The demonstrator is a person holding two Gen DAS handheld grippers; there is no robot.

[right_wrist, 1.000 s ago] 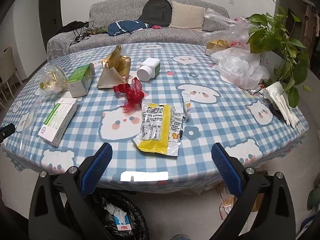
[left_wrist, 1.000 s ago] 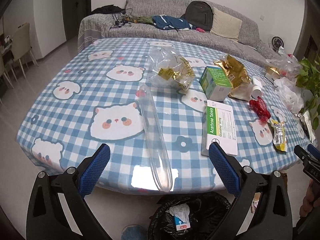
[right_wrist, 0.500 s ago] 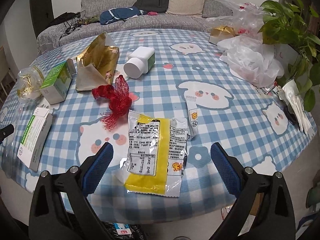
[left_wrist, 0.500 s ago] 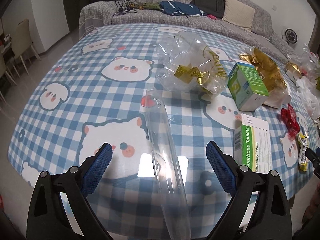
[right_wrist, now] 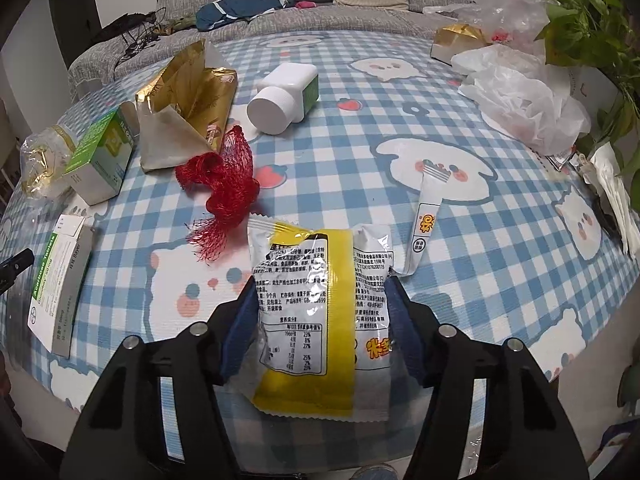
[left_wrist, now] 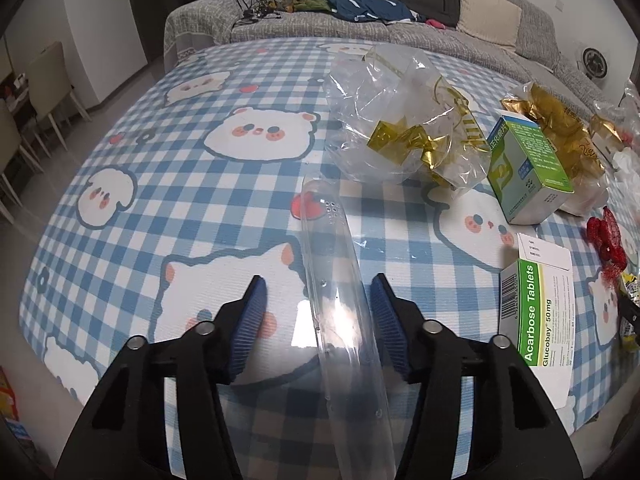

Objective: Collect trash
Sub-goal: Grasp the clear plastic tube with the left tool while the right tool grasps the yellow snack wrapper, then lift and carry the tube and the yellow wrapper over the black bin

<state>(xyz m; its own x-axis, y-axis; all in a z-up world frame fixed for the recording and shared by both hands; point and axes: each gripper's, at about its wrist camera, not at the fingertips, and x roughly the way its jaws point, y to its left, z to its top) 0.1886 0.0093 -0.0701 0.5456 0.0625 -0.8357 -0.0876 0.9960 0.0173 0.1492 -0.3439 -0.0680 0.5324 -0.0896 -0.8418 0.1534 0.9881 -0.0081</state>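
Observation:
A long clear plastic tube (left_wrist: 340,312) lies on the blue checked tablecloth (left_wrist: 192,184). My left gripper (left_wrist: 318,292) is open and straddles it; the right pad is close to the tube, the left pad stands apart. A yellow and white snack wrapper (right_wrist: 316,312) lies flat near the table's front edge. My right gripper (right_wrist: 320,288) is open with a pad at each side edge of the wrapper.
Left view: clear bag with gold ribbon (left_wrist: 404,120), green box (left_wrist: 528,168), Acarbose tablet box (left_wrist: 540,320), red net (left_wrist: 606,236). Right view: red net (right_wrist: 224,188), gold foil bag (right_wrist: 188,108), white bottle (right_wrist: 284,96), sachet (right_wrist: 424,224), white plastic bags (right_wrist: 528,96), plant (right_wrist: 600,40).
Both grippers moved forward over the table and lower. Both jaws narrowed, the left around the clear tube, the right around the yellow wrapper. The bin below the table edge dropped out of view.

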